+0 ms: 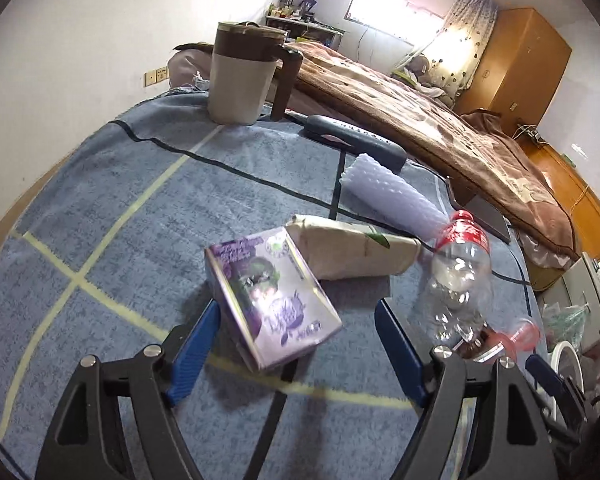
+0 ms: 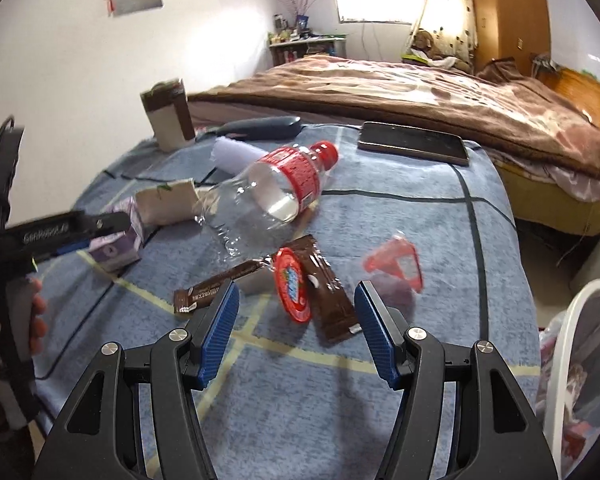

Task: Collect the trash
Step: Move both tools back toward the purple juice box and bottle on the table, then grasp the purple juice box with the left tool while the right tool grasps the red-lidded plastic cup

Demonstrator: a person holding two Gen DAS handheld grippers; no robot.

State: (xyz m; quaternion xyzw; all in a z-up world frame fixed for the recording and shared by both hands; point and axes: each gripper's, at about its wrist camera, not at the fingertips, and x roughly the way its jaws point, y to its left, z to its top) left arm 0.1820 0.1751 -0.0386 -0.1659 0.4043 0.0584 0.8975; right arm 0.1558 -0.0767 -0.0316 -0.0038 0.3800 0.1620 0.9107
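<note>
Trash lies on a blue cloth-covered table (image 1: 100,208). A purple drink carton (image 1: 272,300) lies between the open jaws of my left gripper (image 1: 296,316); whether the pads touch it is unclear. Beyond it lie a beige paper pack (image 1: 352,252) and an empty clear bottle with a red label (image 1: 460,272). In the right wrist view my right gripper (image 2: 296,300) is open over a red lid (image 2: 294,286) and brown wrappers (image 2: 328,292). The bottle (image 2: 268,192), a pink plastic piece (image 2: 396,264), the carton (image 2: 118,240) and my left gripper (image 2: 64,236) show there too.
A brown-and-white jug (image 1: 244,76), a dark case (image 1: 352,140), a bubble-wrap roll (image 1: 388,196) and a phone (image 2: 414,142) sit at the table's far side. A bed with a brown blanket (image 2: 400,92) lies beyond. A white bin rim (image 2: 572,340) stands at the right.
</note>
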